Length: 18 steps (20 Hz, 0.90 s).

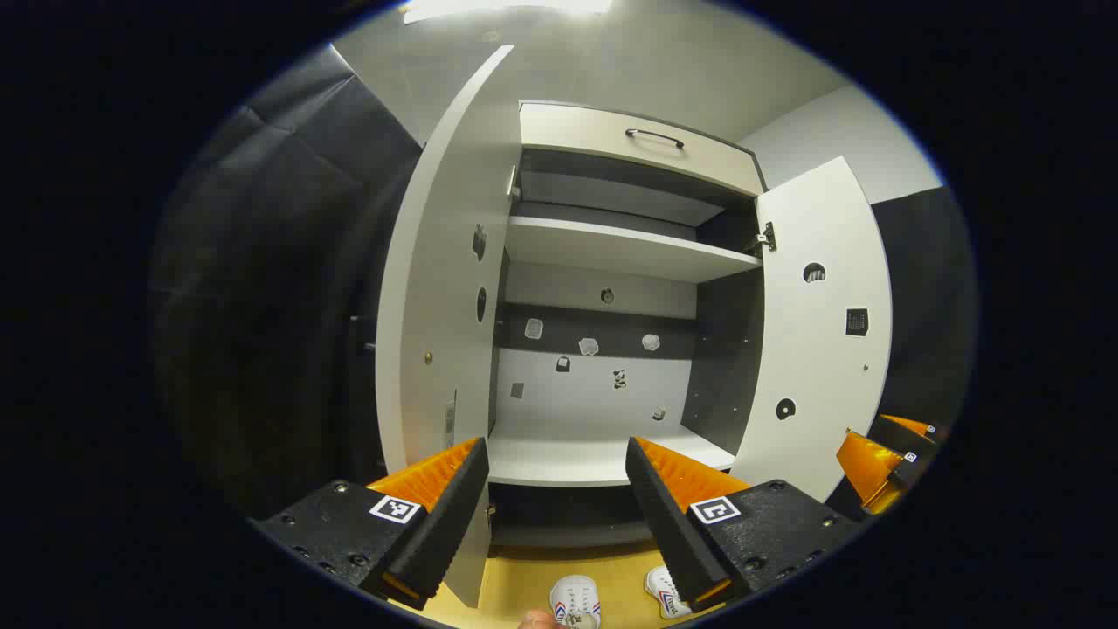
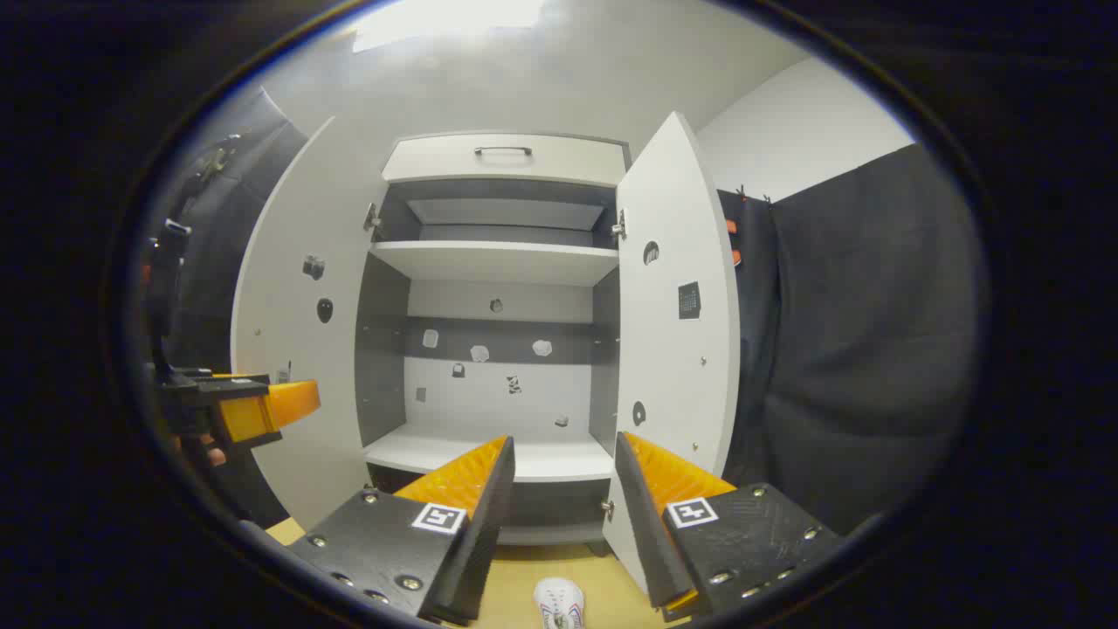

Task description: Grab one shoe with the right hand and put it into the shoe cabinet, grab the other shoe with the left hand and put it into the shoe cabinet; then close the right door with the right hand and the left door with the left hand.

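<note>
White boards make the shoe cabinet (image 1: 611, 262), which stands with both doors swung wide. In the left gripper view the left door (image 1: 437, 288) is at the left and the right door (image 1: 817, 332) at the right; between them there is an upper shelf (image 1: 620, 249) and a lower shelf (image 1: 594, 459), and both of them are bare. Above the opening there is a drawer front with a dark handle (image 1: 654, 137). Small stickers are on the back panel and on the inner faces of the doors.

The left gripper (image 1: 556, 489) is in front of the opening, its jaws spread apart and holding nothing. The right gripper (image 2: 563, 502) is also facing the cabinet, its jaws released too – nothing is between them. In the right gripper view the left gripper shows at the far left edge, in front of the left door, and a person's hand holds it.

The two white shoes are on the yellowish floor (image 1: 524, 581) in front of the cabinet, under the grippers – one shoe (image 1: 576, 601) is nearer the middle and the other shoe (image 1: 665, 592) is just beside it at the right, partly hidden behind a finger of the left gripper. They are not touching either gripper
</note>
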Motion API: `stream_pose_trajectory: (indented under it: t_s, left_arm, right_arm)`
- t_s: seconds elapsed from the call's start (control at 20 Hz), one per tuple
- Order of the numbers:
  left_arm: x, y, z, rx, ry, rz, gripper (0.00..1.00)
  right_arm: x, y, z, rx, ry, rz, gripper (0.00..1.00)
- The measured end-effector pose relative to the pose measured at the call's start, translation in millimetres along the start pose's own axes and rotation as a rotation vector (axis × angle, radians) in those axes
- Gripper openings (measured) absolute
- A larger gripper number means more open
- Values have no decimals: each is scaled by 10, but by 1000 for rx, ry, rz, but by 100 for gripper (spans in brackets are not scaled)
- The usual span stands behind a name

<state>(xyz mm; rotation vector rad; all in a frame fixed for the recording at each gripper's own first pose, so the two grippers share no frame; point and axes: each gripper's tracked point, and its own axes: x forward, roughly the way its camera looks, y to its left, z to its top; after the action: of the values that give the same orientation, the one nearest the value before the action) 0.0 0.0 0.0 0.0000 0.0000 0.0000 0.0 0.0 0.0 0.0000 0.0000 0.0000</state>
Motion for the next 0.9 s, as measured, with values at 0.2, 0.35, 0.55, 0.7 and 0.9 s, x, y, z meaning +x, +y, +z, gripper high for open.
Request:
stream_pose_trajectory:
  t_s: [0.2, 0.35, 0.55, 0.7, 0.9]
  left_arm:
    - [-26, -13, 113, -9, -15, -4, 96]
    - [-33, -87, 141, -15, -23, -15, 96]
    - [-31, -164, 81, -3, -8, -28, 96]
    - [-24, -153, 65, 6, -2, -15, 96]
    - [4, -104, 60, 22, 1, 4, 96]
  right_arm:
    - [1, -19, -17, 8, 4, 4, 69]
    - [-9, -50, -6, 12, 3, 4, 69]
    - [-19, -90, -8, 21, 2, -2, 69]
    - [23, -98, -61, 22, 12, 8, 69]
    - [109, -86, -150, 26, 30, 20, 69]
